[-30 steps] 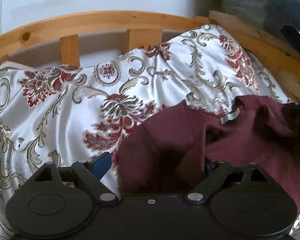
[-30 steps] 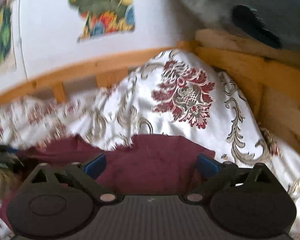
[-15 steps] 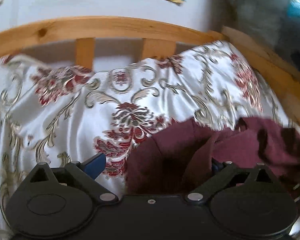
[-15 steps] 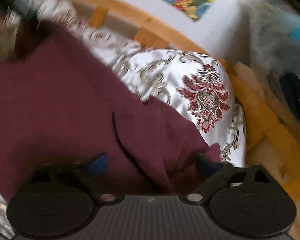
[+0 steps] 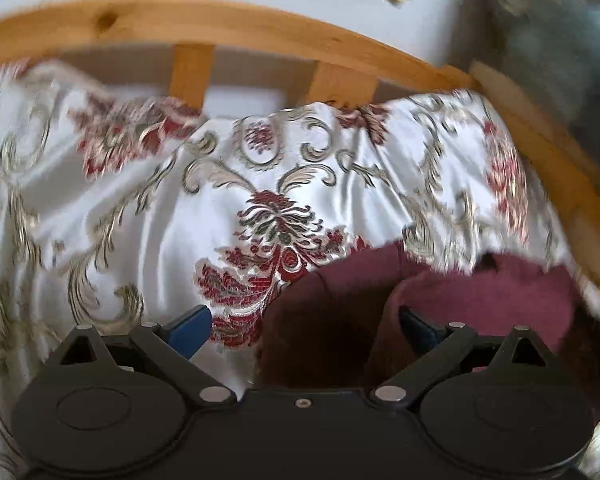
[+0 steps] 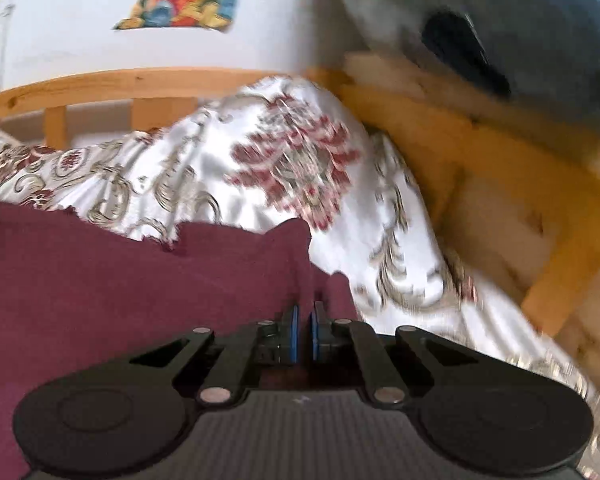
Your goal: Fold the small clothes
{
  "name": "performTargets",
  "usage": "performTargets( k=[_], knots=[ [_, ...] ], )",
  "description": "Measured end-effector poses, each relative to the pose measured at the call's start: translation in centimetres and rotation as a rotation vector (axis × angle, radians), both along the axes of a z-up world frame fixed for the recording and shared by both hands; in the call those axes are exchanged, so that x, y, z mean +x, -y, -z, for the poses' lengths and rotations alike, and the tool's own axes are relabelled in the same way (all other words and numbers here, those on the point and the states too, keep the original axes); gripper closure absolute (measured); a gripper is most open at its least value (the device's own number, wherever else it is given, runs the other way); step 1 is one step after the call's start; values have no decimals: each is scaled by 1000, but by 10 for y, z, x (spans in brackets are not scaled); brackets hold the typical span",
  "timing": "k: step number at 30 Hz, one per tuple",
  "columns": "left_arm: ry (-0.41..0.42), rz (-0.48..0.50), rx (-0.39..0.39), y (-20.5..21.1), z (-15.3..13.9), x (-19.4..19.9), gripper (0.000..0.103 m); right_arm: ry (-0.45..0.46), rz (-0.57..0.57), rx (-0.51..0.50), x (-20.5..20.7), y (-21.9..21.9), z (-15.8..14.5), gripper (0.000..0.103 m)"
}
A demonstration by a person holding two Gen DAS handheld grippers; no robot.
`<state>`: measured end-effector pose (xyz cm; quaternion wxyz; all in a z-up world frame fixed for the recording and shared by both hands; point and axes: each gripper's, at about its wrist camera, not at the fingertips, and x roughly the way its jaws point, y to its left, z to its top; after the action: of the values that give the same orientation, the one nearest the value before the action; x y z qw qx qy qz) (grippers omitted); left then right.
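Right wrist view: right tool (image 6: 303,334) is clenched on the maroon garment (image 6: 120,280). The blue pads (image 6: 293,334) sit nearly together with a ridge of cloth running up out of the gap between them. The grip is at what looks like the garment's right edge or corner, probably so that edge can be lifted and carried over for a fold. The rest of the cloth spreads to the left of the tool and looks fairly flat. Beyond the tool is the floral satin bedspread (image 6: 292,168), then the wooden bed frame (image 6: 480,160) running ahead and off to the right. The frame is blurred, so details are soft.

Left wrist view: left tool (image 5: 304,330) is released, fingers spread wide. The left blue pad (image 5: 190,330) is over bare bedspread (image 5: 140,208). The right pad (image 5: 420,328) is pressed against or tucked into a fold of the garment (image 5: 480,300). A dark bunched lobe of cloth fills the right half of the gap. My read is that it straddles the garment's left edge to close on it next, matching the other side's hold. Here the garment is bunched, not flat, lying ahead and to the right of the tool. Past it is more bedspread, then the slatted headboard rail (image 5: 220,28) and the wall.

Fold is early: one edge gripped, one not yet.
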<state>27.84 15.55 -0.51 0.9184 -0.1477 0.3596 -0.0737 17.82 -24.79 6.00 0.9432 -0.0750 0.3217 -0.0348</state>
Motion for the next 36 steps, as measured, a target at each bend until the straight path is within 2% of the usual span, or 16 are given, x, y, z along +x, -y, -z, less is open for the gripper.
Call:
performTargets(
  k=[3,5,8,12,13,16,20,22,26,28,31,34,36],
  knots=[
    [-15,-80,-92,-24,-2,2,5,-7,16,19,-1,5,6,95],
    [-10,-109,-102,-34,-4,2,5,-8,20,26,-1,6,7,94],
    [2,-115,-49,-33,-9,1,3,-6,21,40,-4,7,4,88],
    [2,-39,36,-12,-4,0,2,-6,10,32,-6,4,4,54],
    [-8,-14,65,-4,0,1,2,-5,2,13,-9,1,5,50],
    [-53,18,147,13,15,1,2,0,-8,-63,-17,-6,9,49],
    [-79,-6,242,29,23,-9,2,36,32,20,-31,0,2,45],
    [-60,4,256,35,20,-18,2,54,54,47,-40,3,-1,35],
    [-21,10,275,48,11,-37,2,70,94,141,-65,4,-2,27],
    [-11,13,283,52,8,-49,2,99,107,182,-80,1,-2,19],
    [-18,26,306,61,6,-71,1,156,135,191,-102,-8,-6,8],
    [-39,37,338,69,5,-95,1,192,140,186,-125,-13,-8,2],
    [-70,24,322,72,3,-106,1,203,137,177,-137,-16,-7,0]
  ],
)
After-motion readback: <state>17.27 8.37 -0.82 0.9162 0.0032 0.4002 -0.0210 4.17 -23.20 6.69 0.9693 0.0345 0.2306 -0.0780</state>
